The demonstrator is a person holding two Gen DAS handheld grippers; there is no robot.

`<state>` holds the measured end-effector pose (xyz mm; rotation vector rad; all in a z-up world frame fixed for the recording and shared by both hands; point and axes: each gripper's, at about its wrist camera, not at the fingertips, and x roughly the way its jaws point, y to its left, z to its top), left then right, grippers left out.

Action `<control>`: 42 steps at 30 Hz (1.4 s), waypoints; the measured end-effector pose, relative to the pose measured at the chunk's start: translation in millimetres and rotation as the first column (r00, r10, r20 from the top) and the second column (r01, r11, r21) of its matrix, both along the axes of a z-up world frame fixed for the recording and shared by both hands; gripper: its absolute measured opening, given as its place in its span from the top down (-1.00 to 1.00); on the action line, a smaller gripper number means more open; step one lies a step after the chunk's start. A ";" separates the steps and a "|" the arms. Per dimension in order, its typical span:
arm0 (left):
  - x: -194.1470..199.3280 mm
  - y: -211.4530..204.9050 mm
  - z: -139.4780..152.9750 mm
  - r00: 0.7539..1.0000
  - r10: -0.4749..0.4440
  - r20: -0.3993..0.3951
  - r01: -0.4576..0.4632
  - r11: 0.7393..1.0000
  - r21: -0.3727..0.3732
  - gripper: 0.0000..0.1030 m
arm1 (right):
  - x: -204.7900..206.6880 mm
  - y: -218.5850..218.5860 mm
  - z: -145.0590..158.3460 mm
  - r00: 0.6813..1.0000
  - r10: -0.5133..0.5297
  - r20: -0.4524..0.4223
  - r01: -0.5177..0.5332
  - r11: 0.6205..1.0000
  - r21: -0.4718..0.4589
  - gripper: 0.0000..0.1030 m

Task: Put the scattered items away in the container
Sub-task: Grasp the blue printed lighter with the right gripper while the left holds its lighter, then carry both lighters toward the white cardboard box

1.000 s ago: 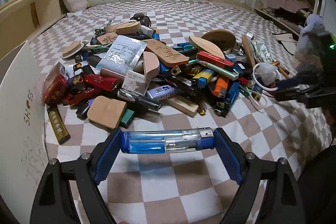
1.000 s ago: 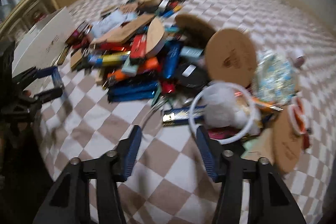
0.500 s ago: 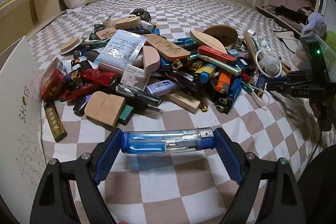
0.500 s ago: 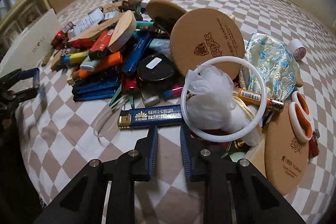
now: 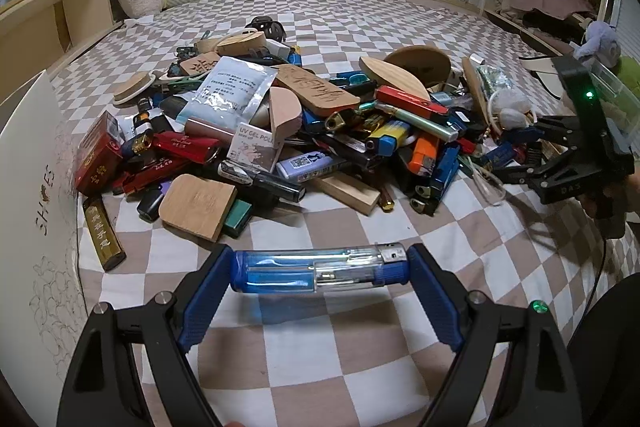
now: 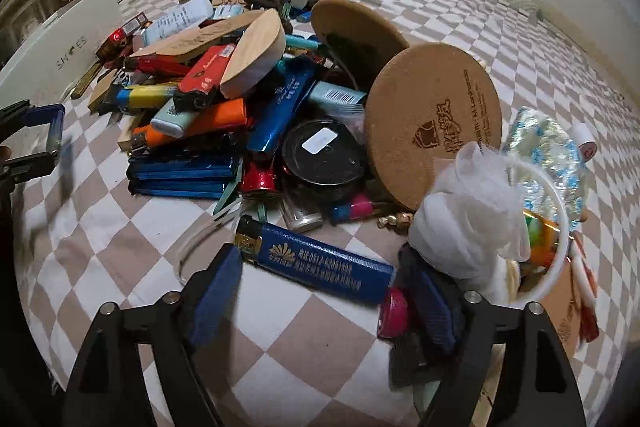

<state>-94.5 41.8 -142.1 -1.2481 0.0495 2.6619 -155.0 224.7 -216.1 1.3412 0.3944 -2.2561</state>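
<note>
The right gripper (image 6: 320, 291) has dropped closer to the checkered bedspread (image 6: 280, 367) than half a second ago, and its jaws, then nearly together, are opening around a dark blue lighter (image 6: 316, 263) that lies on the cloth between them, not yet pressed. The left gripper (image 5: 320, 269) is unchanged: it holds a clear blue lighter (image 5: 320, 269) endwise between its pads, above the cloth. The pile (image 5: 304, 123) lies beyond, and the white shoebox (image 5: 28, 207) stands at the left edge.
</note>
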 end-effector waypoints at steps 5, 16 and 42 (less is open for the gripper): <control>-1.7 -0.4 0.5 1.000 0.003 0.001 -0.003 1.000 0.005 -0.70 | 4.5 -5.5 1.6 0.999 -0.027 0.046 0.028 0.999 -0.027 -0.63; 0.5 0.7 1.8 1.000 -0.003 -0.004 0.003 1.000 0.011 -0.70 | -11.1 -6.3 1.0 0.940 -0.280 0.194 0.296 0.953 -0.059 -0.78; -1.7 -13.3 2.5 0.996 0.086 -0.002 -0.086 0.996 0.027 -0.70 | 31.4 -28.9 21.1 0.903 -0.400 0.158 0.422 0.895 -0.147 -0.61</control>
